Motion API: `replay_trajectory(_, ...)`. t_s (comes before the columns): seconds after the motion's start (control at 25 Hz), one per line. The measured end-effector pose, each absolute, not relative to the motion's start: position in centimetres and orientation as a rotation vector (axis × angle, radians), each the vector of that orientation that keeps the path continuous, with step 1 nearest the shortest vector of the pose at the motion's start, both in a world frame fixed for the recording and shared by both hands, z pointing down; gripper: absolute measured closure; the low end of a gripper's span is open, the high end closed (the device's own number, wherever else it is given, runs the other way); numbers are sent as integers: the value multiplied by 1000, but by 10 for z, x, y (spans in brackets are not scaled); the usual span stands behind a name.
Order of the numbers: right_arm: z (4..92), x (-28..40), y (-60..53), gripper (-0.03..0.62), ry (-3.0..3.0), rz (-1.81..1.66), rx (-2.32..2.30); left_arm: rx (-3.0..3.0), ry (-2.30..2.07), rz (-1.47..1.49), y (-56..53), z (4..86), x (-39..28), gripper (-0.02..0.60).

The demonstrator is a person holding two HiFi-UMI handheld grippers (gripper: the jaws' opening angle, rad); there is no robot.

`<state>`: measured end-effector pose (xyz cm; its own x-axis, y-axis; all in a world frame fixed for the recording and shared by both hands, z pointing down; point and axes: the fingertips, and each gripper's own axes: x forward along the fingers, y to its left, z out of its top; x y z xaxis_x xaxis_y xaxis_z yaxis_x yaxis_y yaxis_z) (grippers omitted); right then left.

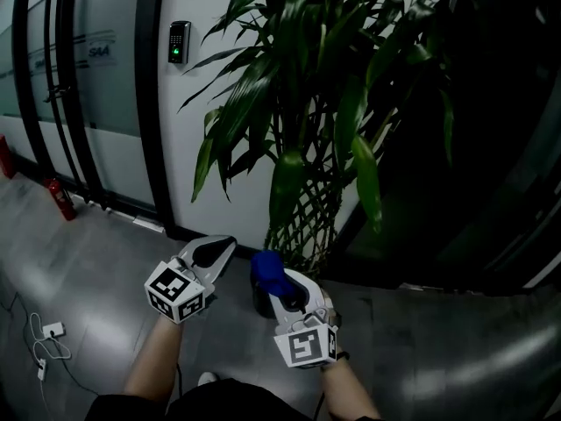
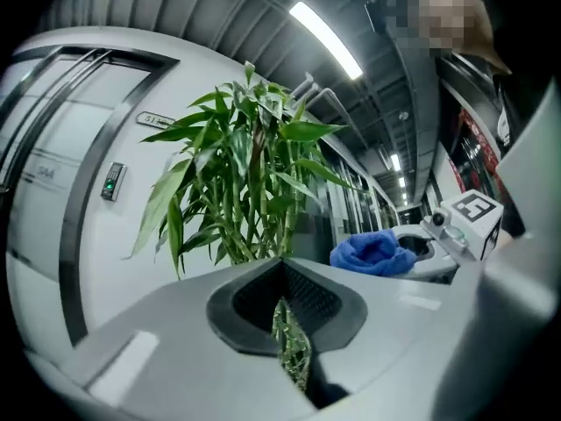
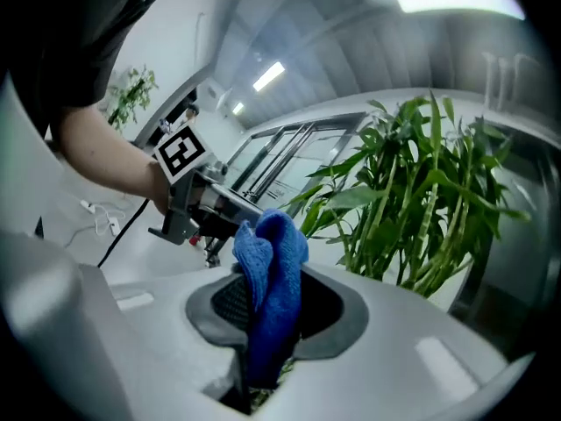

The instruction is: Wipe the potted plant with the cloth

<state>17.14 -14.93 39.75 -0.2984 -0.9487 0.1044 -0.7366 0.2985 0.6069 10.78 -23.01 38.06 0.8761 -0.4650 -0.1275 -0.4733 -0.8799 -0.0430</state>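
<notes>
**Potted plant wipe: cloth gripped, no leaf contact yet**

Potted plant stands against the white wall, directly ahead of both grippers. Its leaves hang above and beyond them, and its woven stems are just behind the jaw tips. I cannot make out the pot behind my tools.

Right gripper: jaws pinched on the blue cloth, which bunches up past the tips. Left gripper: jaws pressed together with nothing between them, held just beside the right one.

Step, as I judge it: the approach. The cloth is near the foliage but touches no leaf.

Next move: raise the cloth to one of the low leaves. The left jaws would probably have to part to steady that leaf from below. Light pressure, since the blades look thin and bendy.

Writing: lettering on the glass panel is too faint to read with confidence. The marker cubes carry square patterns only. The wall reader shows a green light, no legible label.
</notes>
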Motion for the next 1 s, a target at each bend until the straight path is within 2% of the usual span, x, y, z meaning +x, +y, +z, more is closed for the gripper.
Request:
replay_trajectory(0.44, 412, 150, -134, 503, -2455, -519, 1558, -2902, 1219, 232, -190, 415, 9, 575)
replay_trajectory(0.68, 430, 111, -140, 503, -2451, -473, 1519, -2885, 1202, 188, -192, 430, -33, 575)
replay_trajectory(1.0, 441, 47, -150, 503, -2327, -354, 1739, -2910, 1135, 226, -218, 427, -130, 575)
